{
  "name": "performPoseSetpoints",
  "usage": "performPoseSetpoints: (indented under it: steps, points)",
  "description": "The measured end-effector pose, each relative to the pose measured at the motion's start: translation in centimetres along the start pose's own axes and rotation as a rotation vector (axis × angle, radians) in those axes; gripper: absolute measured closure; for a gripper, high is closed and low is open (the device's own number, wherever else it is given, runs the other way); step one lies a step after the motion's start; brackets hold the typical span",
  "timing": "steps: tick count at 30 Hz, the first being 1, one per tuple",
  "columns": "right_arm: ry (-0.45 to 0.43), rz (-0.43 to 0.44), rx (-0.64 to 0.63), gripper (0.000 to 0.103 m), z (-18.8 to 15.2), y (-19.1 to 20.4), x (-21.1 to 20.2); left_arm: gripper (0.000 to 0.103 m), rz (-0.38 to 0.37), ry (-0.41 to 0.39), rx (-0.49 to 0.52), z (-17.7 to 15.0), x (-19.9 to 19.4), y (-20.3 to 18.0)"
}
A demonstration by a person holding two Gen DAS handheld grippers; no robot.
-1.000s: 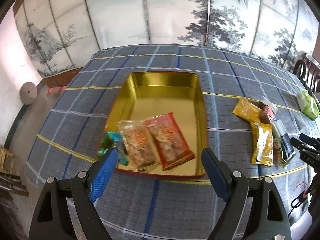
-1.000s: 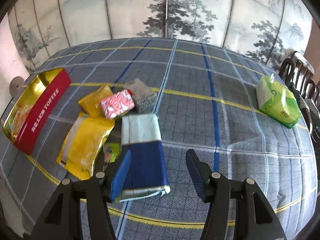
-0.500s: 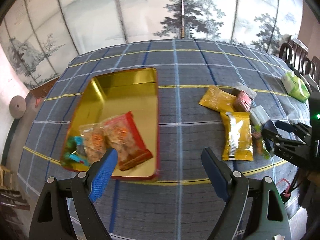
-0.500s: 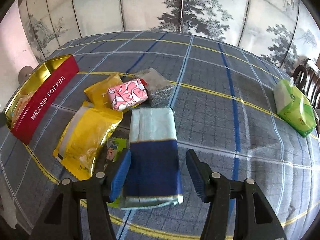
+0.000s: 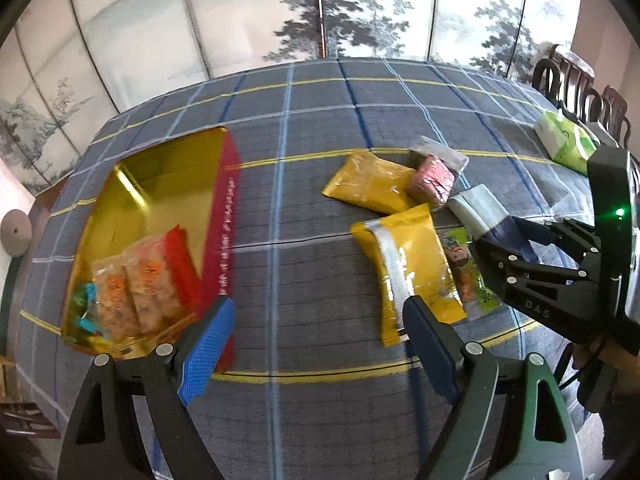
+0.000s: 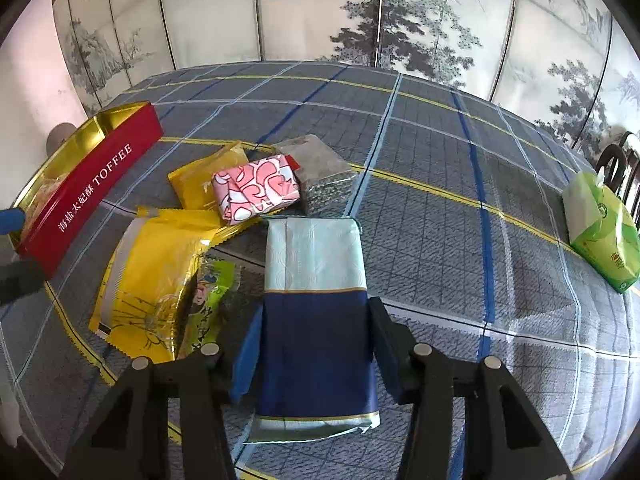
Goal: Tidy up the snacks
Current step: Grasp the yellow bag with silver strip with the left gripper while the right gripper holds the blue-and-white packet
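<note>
A red toffee tin with a gold inside lies open on the checked tablecloth and holds orange snack packets. My left gripper hangs open over bare cloth between the tin and a loose pile of snacks. The pile has two yellow packets, a pink one, a grey one and a small green one. My right gripper is closing on a blue and pale packet. Its pads touch both long sides of the packet, which lies flat on the cloth.
A green tissue pack lies at the far right of the table. Dark wooden chairs stand beyond it. A painted folding screen runs behind the table. The tin's red wall is left of the pile.
My left gripper has swung right, away from above the tin toward the pile. My right gripper has sunk around the blue and pale packet and its jaws have narrowed onto it.
</note>
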State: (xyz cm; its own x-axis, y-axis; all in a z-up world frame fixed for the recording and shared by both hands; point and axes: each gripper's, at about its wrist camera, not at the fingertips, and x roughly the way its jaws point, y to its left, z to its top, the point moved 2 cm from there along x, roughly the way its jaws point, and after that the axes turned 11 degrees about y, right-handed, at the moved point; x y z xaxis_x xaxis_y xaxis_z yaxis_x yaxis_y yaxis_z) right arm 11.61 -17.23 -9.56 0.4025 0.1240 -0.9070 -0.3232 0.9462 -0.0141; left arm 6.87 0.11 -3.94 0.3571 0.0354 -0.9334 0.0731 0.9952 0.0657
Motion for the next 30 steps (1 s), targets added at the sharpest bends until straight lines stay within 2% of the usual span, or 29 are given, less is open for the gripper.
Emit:
performPoseSetpoints:
  steps: [15, 22, 27, 30]
  points:
    - [-0.051, -0.116, 0.211, 0.052, 0.4, -8.2, 0.7, 0.020, -0.079, 0.041, 0.006, 1.3, 2.3, -4.0]
    - [-0.052, -0.117, 0.238, 0.052, 0.6, -9.5, 0.8, 0.020, -0.061, 0.063, -0.005, 1.8, 3.7, -4.9]
    - [-0.051, -0.116, 0.240, 0.051, 0.7, -9.6, 0.8, 0.020, -0.022, 0.085, -0.013, 2.3, 5.2, -5.4]
    - [-0.051, -0.115, 0.240, 0.051, 0.8, -9.6, 0.9, 0.020, -0.032, 0.099, -0.021, 2.5, 5.8, -5.4]
